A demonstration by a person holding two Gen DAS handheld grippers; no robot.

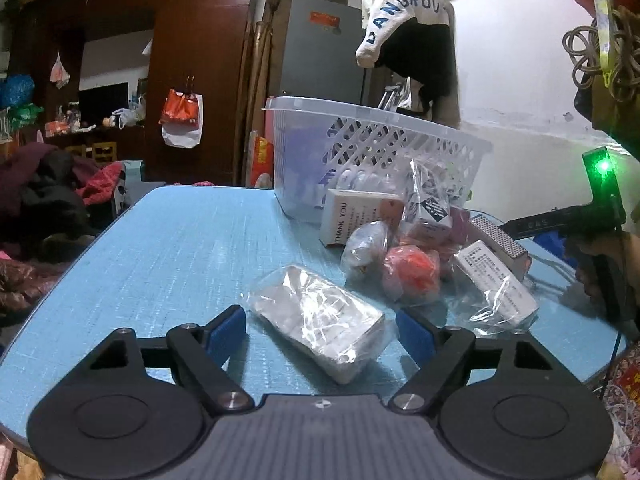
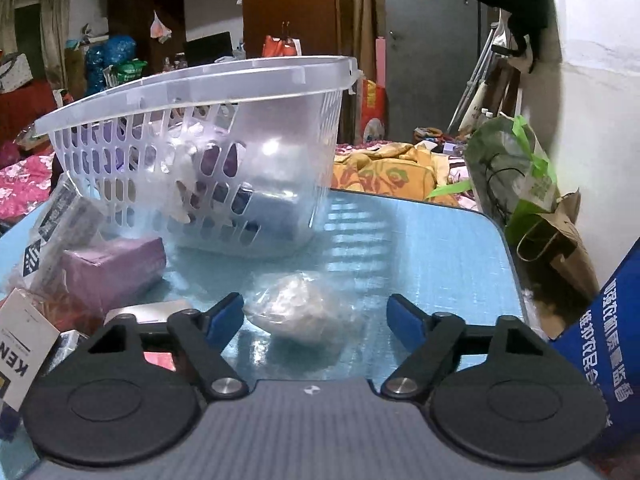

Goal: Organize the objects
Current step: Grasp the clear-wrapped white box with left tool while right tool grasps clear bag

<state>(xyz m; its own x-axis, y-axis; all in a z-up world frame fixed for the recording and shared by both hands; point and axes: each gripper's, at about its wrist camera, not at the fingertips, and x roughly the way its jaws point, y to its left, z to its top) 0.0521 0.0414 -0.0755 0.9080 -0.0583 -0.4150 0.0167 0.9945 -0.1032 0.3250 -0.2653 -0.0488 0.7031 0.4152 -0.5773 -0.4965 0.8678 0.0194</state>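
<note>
Where the left wrist looks: left gripper point(image 1: 320, 330) spread wide, fingers point(image 1: 226, 330) either side of a bagged silver packet point(image 1: 320, 320) on the blue counter point(image 1: 180, 240), basket point(image 1: 372, 148) beyond. From the right wrist: right gripper point(image 2: 316, 316) likewise agape around a clear-bagged white bundle point(image 2: 296, 308), basket point(image 2: 200, 152) just behind.

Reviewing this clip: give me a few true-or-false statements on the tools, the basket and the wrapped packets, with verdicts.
1. Both tools are open. True: left tool and right tool.
2. The left tool straddles a plastic-wrapped silver packet. True.
3. The basket is empty. False: items show through its slots.
4. The right tool grips the purple box. False: it holds nothing; a clear bag lies between its open fingers.
5. The table is red. False: light blue.
</note>
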